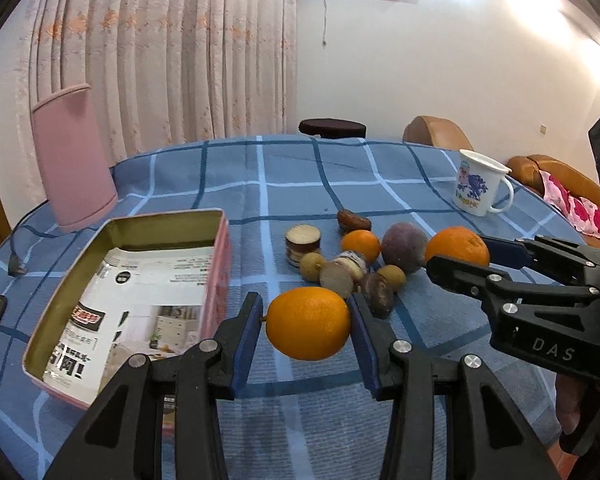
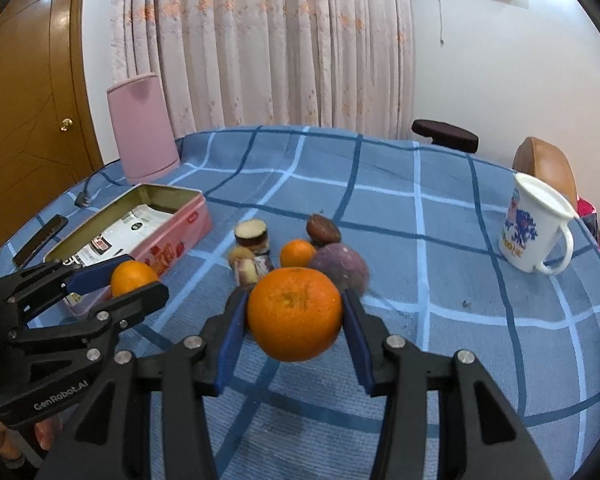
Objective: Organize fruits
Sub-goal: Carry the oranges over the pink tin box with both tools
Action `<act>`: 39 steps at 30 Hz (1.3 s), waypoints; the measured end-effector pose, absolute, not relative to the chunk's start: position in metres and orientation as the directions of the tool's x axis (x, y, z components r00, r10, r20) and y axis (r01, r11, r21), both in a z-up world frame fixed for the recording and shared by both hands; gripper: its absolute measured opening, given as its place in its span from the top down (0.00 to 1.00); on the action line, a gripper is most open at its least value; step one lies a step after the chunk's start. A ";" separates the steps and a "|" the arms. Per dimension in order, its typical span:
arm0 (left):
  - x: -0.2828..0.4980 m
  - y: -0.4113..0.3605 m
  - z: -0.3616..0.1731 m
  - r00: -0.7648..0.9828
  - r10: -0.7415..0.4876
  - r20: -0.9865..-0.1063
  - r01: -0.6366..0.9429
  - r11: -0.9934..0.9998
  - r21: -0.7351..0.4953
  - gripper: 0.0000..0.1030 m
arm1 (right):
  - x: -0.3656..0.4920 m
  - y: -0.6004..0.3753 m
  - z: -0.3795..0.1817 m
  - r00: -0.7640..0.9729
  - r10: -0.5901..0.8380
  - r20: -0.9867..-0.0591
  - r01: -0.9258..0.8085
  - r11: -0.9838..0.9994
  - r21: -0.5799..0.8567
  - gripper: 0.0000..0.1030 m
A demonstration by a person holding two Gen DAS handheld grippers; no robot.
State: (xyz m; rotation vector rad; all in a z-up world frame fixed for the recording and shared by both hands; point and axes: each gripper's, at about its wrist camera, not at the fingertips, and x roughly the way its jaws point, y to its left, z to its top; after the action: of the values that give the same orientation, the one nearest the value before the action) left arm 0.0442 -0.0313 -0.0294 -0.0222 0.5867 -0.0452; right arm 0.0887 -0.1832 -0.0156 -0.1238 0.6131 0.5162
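Two oranges are clamped above the tabletop (image 1: 300, 176): left hand-held gripper (image 1: 306, 320) grips the oval orange (image 1: 308, 323), right hand-held gripper (image 2: 294, 314) grips the round orange (image 2: 295, 314).

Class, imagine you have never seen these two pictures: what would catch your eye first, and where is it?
Two bright oranges held up above the blue checked tablecloth: the left tool grips one orange, the right tool grips a bigger orange. Behind them lies a cluster of small fruits, with an open pink tin to its left.

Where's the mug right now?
The mug stands upright at the far right of the table, apart from the fruit pile; the left wrist view also shows it at the far right, beyond the right claw.
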 end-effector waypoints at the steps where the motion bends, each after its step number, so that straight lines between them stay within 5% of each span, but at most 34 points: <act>1: 0.042 -0.031 -0.029 0.835 -0.046 -0.548 0.034 0.999 -0.032 0.56 | 0.088 -0.182 -0.014 0.700 0.426 -0.573 -0.498 0.866 0.036 0.52; 39: 0.031 0.027 -0.013 0.858 0.129 -0.498 -0.142 0.990 0.011 0.56 | 0.076 -0.128 0.028 0.731 0.533 -0.426 -0.600 0.800 -0.028 0.52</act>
State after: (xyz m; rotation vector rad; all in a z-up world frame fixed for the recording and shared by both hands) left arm 0.0313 0.0267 -0.0126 -0.0265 0.5212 0.1421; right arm 0.0763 -0.1276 0.0285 -0.1679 0.4160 0.6268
